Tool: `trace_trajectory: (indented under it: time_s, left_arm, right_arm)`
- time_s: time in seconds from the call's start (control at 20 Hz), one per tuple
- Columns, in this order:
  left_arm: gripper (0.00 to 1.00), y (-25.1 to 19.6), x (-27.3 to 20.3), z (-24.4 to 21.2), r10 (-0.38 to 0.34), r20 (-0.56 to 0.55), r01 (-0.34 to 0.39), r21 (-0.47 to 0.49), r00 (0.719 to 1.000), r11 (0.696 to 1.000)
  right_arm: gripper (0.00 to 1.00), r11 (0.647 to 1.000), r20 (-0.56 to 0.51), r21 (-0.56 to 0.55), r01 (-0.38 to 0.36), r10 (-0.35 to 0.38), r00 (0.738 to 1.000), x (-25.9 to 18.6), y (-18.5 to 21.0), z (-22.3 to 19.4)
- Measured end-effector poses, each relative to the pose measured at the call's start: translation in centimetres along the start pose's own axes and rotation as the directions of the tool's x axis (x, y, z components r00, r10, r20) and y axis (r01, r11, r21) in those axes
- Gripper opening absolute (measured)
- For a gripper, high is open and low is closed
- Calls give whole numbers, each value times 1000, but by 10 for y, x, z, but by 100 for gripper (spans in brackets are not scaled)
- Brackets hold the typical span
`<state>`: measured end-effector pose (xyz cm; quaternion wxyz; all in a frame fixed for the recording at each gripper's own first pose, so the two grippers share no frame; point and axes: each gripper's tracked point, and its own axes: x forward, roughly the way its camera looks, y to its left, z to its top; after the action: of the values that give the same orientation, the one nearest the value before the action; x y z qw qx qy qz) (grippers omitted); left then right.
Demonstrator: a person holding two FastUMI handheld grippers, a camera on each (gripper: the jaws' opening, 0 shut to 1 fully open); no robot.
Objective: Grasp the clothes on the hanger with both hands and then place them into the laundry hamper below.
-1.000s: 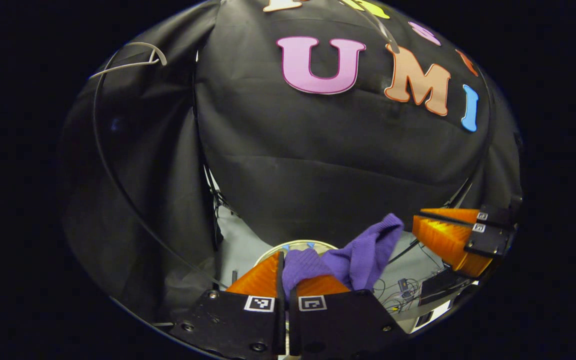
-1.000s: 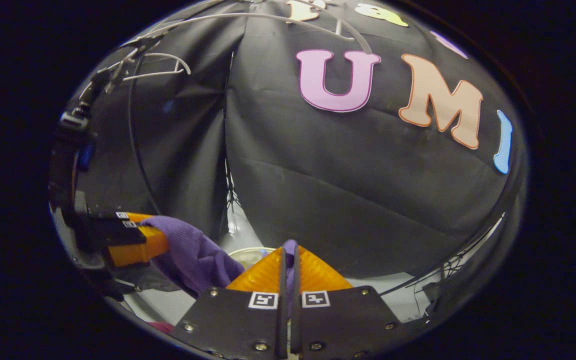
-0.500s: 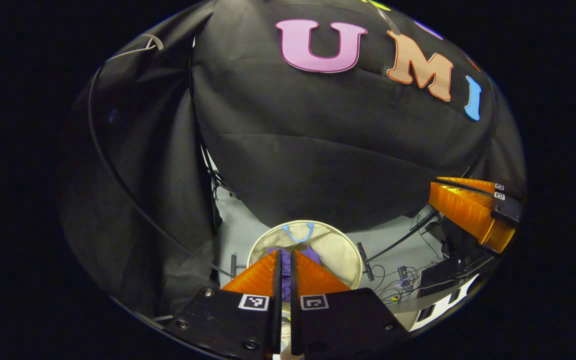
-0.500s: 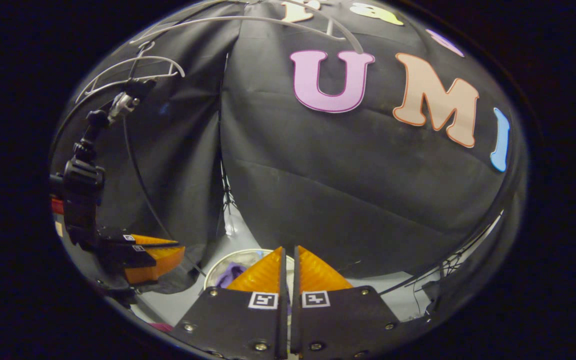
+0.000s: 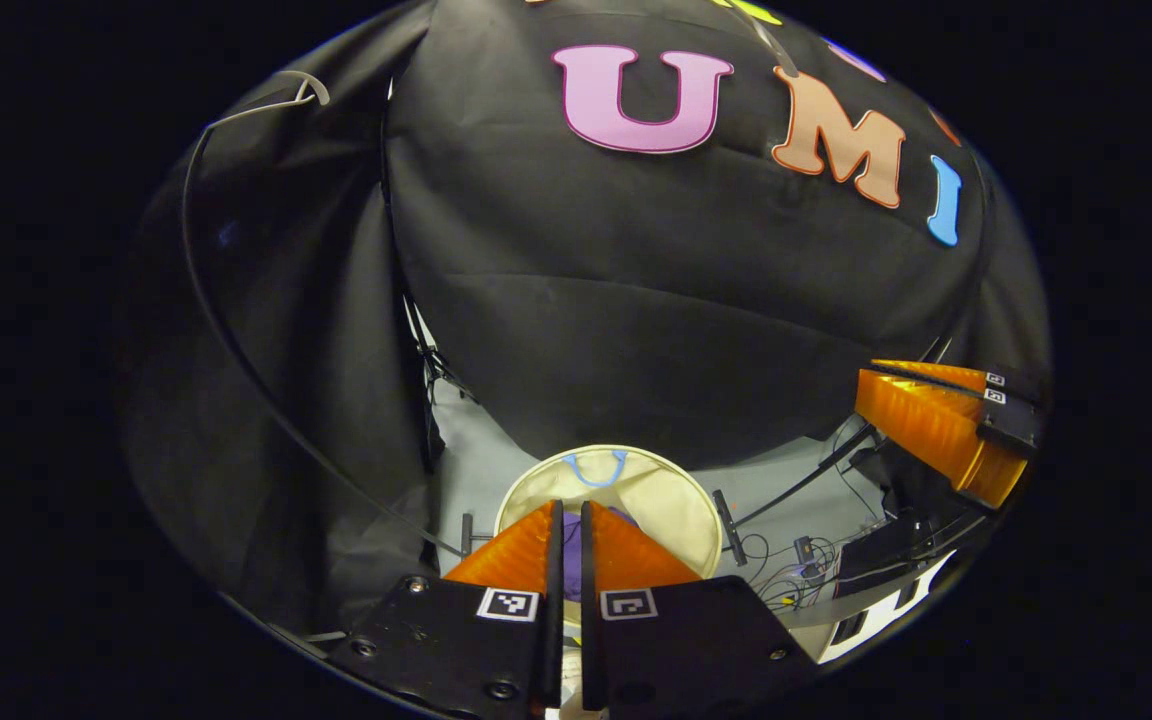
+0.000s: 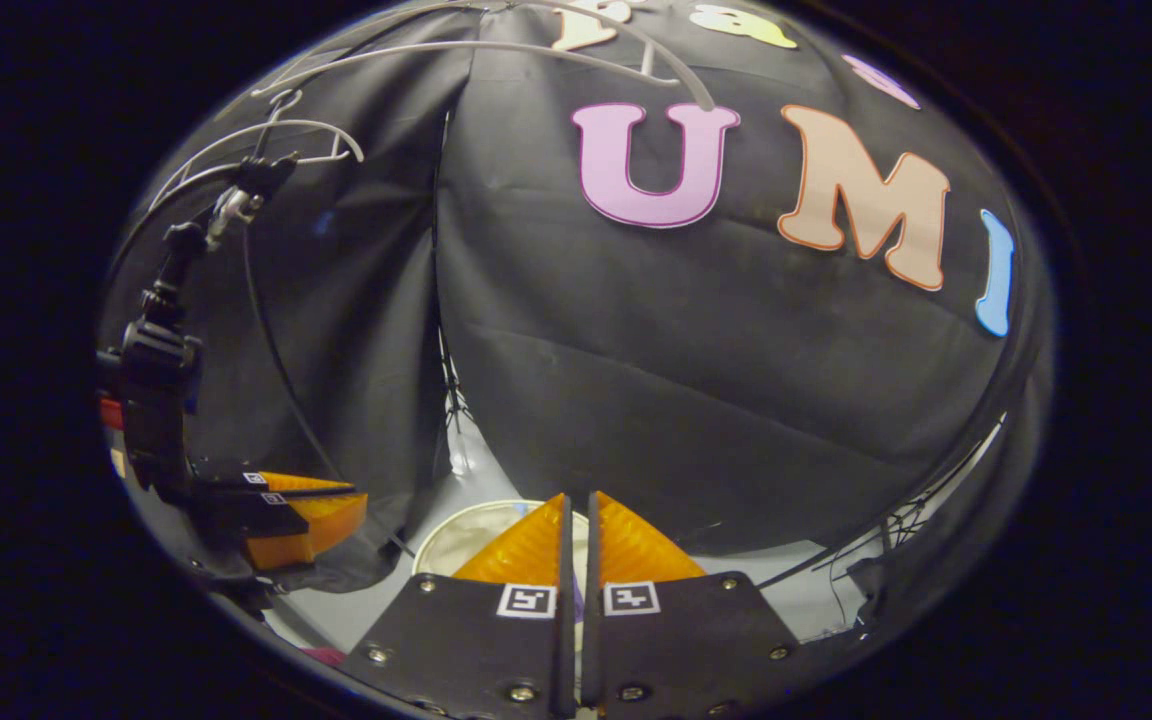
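Both tools off purple garment (image 5: 568,560) now

dim booth | sharp centre | fisheye bending at edges | no glare

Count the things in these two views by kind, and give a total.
Grippers: 2, the left gripper and the right gripper
White hangers: 2
Laundry hamper: 1
Purple garment: 1
Total: 6
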<state>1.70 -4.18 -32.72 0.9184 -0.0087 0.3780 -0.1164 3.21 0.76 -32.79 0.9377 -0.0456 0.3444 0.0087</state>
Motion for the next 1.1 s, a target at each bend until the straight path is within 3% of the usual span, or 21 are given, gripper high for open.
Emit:
trace_trajectory:
  time_s: [0.6, 0.8, 1.1]
  left_arm:
    - [8, -9, -11, 10, -8, 42, 8, -10, 999, 1000]
    - [8, -17, -27, 42, -28, 139, 29, -4, 990, 1000]
    - [8, -35, -64, 103, -67, 296, 68, 7, 953, 998]
  right_arm:
    - [3, 1000, 7, 15, 0, 0, 1000, -9, -7, -4]
    - [4, 999, 29, 32, 7, -8, 1000, -16, -13, 5]
    - [3, 999, 131, 44, 24, -30, 991, -38, -26, 49]
